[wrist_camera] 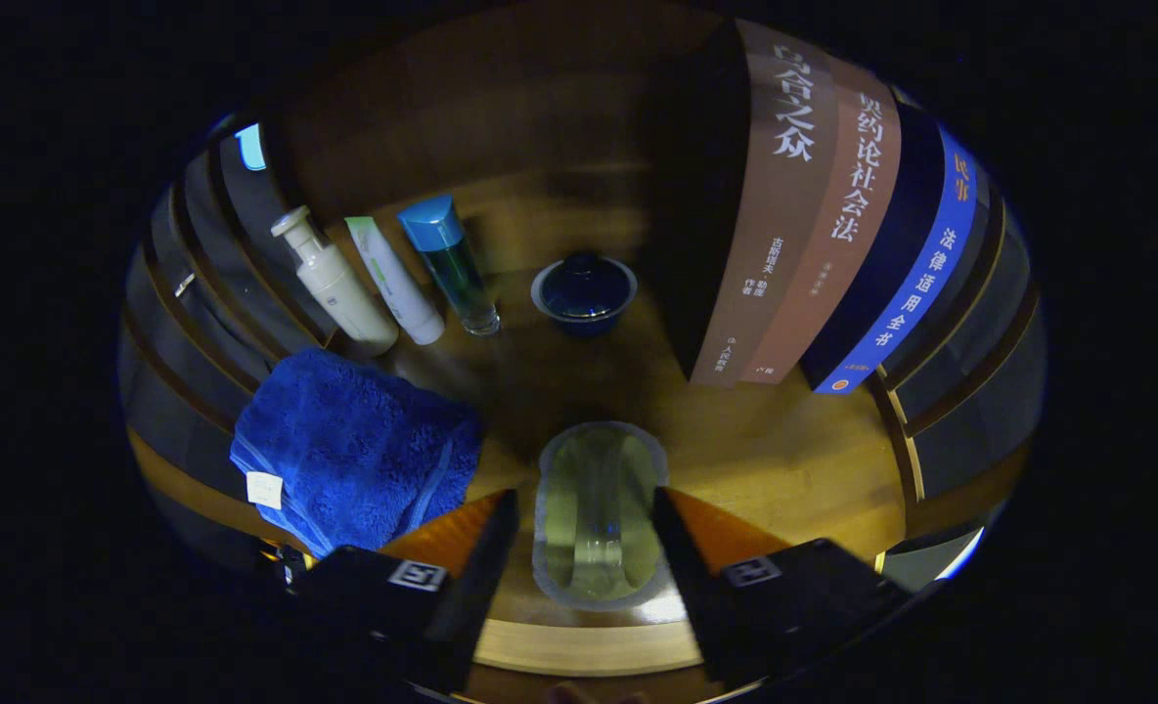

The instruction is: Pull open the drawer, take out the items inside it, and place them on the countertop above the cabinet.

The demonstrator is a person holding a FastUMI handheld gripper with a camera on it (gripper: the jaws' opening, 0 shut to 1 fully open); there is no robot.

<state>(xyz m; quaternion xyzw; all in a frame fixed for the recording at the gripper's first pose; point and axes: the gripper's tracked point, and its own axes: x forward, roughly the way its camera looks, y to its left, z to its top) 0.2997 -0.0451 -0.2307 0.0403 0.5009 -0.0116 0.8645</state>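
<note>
A clear glass cup [599, 508] with a frosted rim stands upright between the fingers of my gripper [587, 518], just over the wooden countertop [784, 460]. Both fingers lie against its sides, so the gripper is shut on it. Beyond the fingers, on the countertop, sits a small dark blue bowl [584, 293]. A folded blue towel [354, 450] lies to the left of the fingers. The drawer is hidden from this angle.
Behind the towel stand a white pump bottle [336, 284], a white tube [395, 282] and a blue-capped clear bottle [452, 262]. A row of upright books [823, 225] stands to the right of the bowl. Dark slatted panels [970, 372] close both sides.
</note>
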